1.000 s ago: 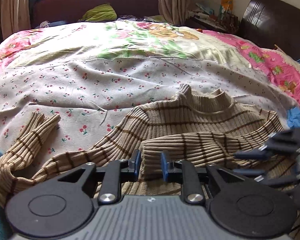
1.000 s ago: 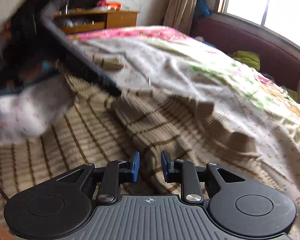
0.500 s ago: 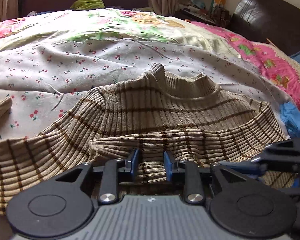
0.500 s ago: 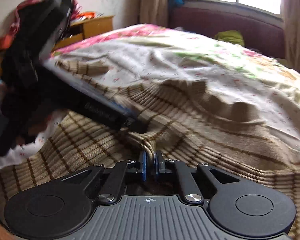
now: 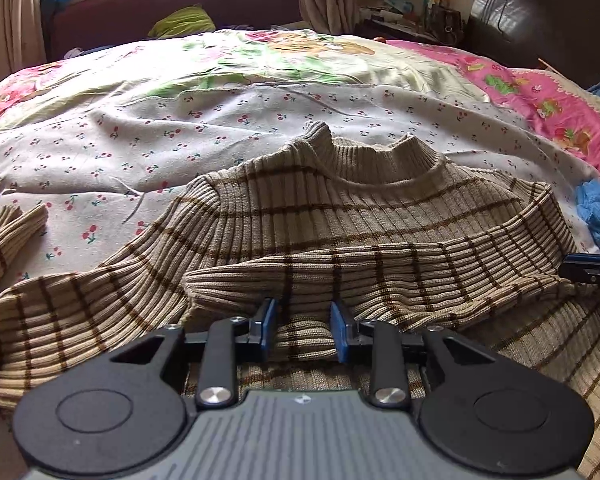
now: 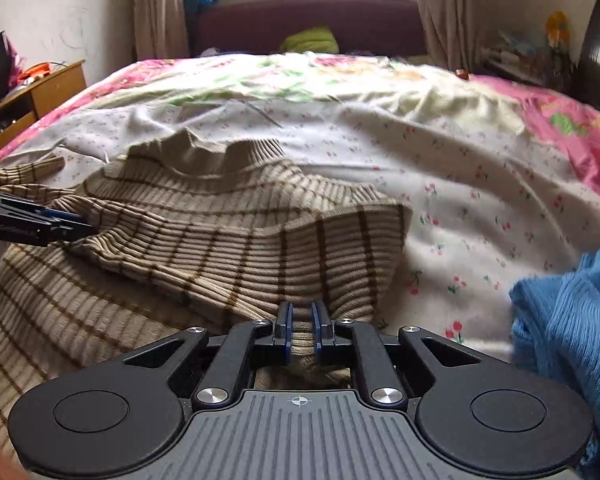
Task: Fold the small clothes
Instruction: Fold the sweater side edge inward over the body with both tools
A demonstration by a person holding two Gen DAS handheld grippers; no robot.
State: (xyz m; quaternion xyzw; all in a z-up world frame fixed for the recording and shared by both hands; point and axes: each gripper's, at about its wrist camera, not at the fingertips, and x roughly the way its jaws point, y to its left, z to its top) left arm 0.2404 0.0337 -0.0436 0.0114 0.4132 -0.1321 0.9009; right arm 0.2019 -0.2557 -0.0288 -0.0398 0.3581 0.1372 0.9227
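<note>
Right wrist: right gripper (image 6: 301,334) pinches sweater (image 6: 236,236).

Home bedroom (lived-in): bed (image 5: 260,92), curtains (image 6: 156,8).

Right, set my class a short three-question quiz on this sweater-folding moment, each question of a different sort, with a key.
1. True or false: the right gripper is shut on a fold of the sweater.
2. Multiple choice: the left gripper is A) open, with sweater between its fingers, B) shut on the bedsheet, C) out of view.
3. Fill in: the sleeve folded across the sweater's body lies ____ the collar, on the camera's side.

Key: 1 true; 2 A; 3 below.
</note>
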